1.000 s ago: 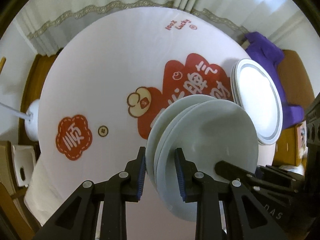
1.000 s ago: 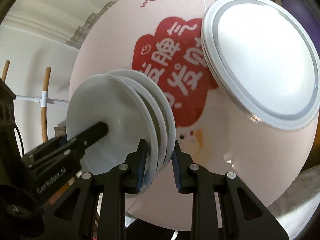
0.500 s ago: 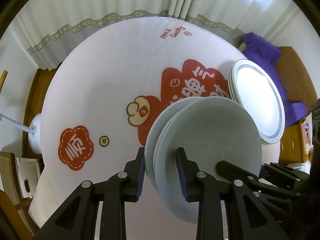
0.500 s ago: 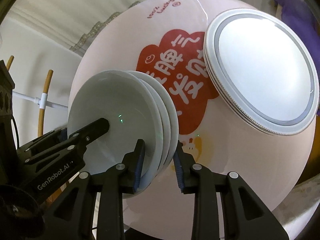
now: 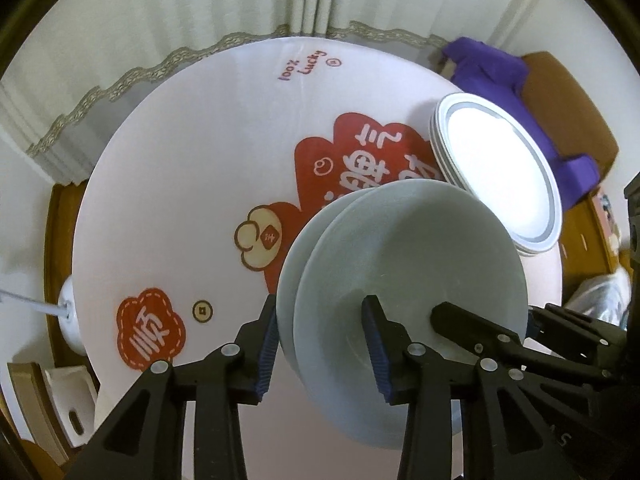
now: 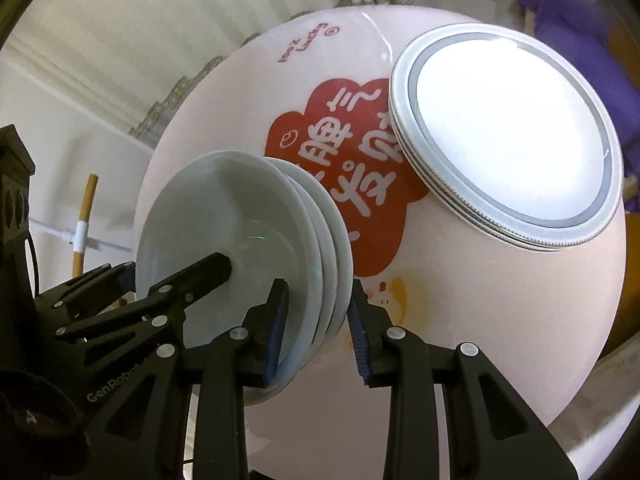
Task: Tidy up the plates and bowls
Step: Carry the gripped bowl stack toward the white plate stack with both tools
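While both grippers point down at the table, the stack of pale bowls (image 5: pixel 404 264) sits right between their jaws. The left gripper (image 5: pixel 322 344) has its jaws straddling the rim on one side, and they've just been opening, so gaps show by both pads. The right gripper (image 6: pixel 316 320) straddles the opposite rim; its jaws have eased apart too, one pad close against the inner bowl, the other just clear. Further back on the round printed tablecloth (image 6: pixel 248 112), well apart from the bowls, sits the stack of grey-ringed plates (image 6: pixel 508 132). Curtains (image 5: pixel 200 12) hang behind.
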{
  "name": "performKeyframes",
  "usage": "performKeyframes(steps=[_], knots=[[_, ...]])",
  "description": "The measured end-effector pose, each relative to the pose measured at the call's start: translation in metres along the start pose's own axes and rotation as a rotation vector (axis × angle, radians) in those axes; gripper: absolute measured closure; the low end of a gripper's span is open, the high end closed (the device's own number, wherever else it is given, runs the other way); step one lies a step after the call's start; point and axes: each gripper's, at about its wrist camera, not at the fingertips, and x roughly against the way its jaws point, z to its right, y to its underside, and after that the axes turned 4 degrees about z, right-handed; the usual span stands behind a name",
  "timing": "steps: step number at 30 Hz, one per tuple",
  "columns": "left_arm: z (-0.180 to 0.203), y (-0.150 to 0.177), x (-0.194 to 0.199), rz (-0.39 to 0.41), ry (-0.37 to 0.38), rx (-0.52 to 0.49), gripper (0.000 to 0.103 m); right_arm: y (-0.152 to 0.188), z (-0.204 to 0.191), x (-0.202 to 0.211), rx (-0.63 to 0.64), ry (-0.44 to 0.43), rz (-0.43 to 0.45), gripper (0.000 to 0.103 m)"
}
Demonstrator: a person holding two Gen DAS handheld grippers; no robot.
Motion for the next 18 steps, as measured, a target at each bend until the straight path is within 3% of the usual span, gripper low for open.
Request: performKeyframes(steps=[5, 18], knots=[[-0.01, 0.0, 0.0, 0.01, 0.045, -0.004, 0.075, 0.001, -0.005, -0.001, -0.022, 0.015, 0.027, 0.074], [-0.01, -0.001, 0.0, 0.013, 0.075, -0.06, 0.077, 0.0, -0.011, 0.005, -0.027, 0.082, 0.016, 0.076]])
